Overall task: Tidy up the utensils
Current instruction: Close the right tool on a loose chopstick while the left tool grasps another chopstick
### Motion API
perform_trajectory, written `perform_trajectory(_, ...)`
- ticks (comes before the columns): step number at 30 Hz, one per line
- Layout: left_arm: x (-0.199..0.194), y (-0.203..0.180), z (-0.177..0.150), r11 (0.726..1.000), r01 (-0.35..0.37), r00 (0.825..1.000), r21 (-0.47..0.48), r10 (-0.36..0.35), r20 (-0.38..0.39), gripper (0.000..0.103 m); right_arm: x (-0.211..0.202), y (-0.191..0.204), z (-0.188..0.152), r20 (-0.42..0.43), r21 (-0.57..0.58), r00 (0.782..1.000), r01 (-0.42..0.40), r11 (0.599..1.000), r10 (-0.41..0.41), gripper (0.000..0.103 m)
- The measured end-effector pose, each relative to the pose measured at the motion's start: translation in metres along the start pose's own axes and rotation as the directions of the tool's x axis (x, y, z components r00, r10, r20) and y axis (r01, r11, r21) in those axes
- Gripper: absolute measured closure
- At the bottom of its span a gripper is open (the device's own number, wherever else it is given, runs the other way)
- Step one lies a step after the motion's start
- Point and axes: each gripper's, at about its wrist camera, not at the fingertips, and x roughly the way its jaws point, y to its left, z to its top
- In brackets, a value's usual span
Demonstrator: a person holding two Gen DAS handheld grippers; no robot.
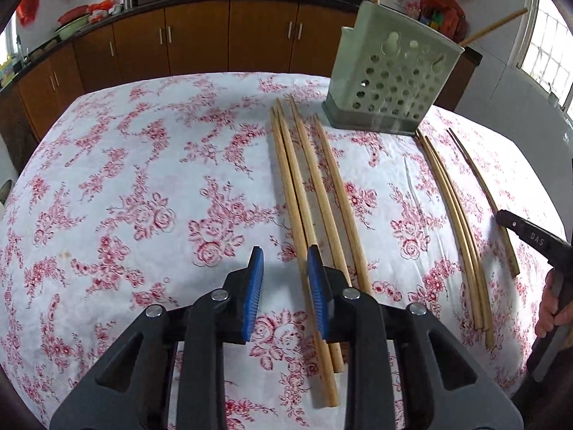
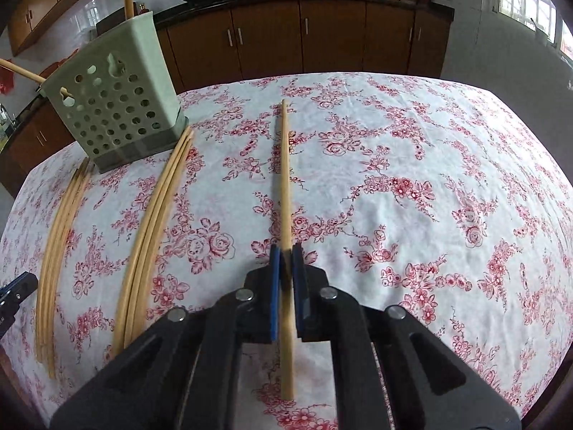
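A pale green perforated utensil holder (image 1: 390, 75) stands on the floral tablecloth, with two chopsticks standing in it; it also shows in the right wrist view (image 2: 114, 100). Several wooden chopsticks (image 1: 311, 193) lie in a group before my left gripper (image 1: 285, 263), which is open just above them. A second group (image 1: 454, 222) lies to the right. My right gripper (image 2: 286, 251) is shut on a single chopstick (image 2: 285, 179) that points away along the table. The right gripper also shows in the left wrist view (image 1: 501, 216).
The table (image 2: 412, 165) is covered by a white cloth with red roses. Brown kitchen cabinets (image 1: 200, 36) with woks on the counter run behind it. A window (image 2: 526, 0) is at the right.
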Motion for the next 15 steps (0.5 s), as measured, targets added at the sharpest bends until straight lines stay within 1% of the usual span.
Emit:
perform_trajectory(3,0.001,-0.003,0.0,1.0,-0.012,1.0,0.013,0.012,0.007,0.08,0.001,-0.002,-0.001,-0.002,0.004,1.0,-0.006,1.0,0.006,0.095)
perform_trajectory(5,0.003,-0.002,0.0,1.0,-0.005,1.0,0.007,0.005,-0.005,0.081,0.006,0.001,0.004,-0.003,0.004,1.0,-0.007,1.0,0.007,0.095)
perform_trajectory(6,0.004,-0.003,-0.001,1.0,-0.015,1.0,0.011,0.015,-0.004,0.083,0.008,0.001,0.004,-0.003,0.003,1.0,-0.007,1.0,0.007,0.095)
perform_trajectory(9,0.005,-0.006,-0.003,0.998,-0.043,0.999,0.035,0.043,0.003,0.085,0.008,0.003,0.005,-0.001,-0.003,1.0,-0.001,1.0,0.001,0.095)
perform_trajectory(10,0.005,-0.006,-0.003,0.998,-0.053,0.999,0.034,0.053,0.004,0.087,0.008,0.005,0.004,0.001,-0.009,1.0,0.003,1.0,-0.003,0.095)
perform_trajectory(11,0.006,-0.006,-0.002,0.997,-0.064,0.998,0.033,0.064,0.005,0.093,0.008,0.006,0.004,0.003,-0.019,1.0,0.005,1.0,-0.005,0.095)
perform_trajectory(12,0.007,-0.004,-0.001,0.997,-0.077,0.997,0.029,0.077,0.007,0.095,0.008,0.008,0.003,0.005,-0.028,1.0,0.004,1.0,-0.004,0.095)
perform_trajectory(15,0.011,0.011,0.008,0.993,-0.12,0.993,-0.02,0.12,0.012,0.095,0.009,0.01,0.004,0.011,-0.035,1.0,-0.006,0.999,0.006,0.095)
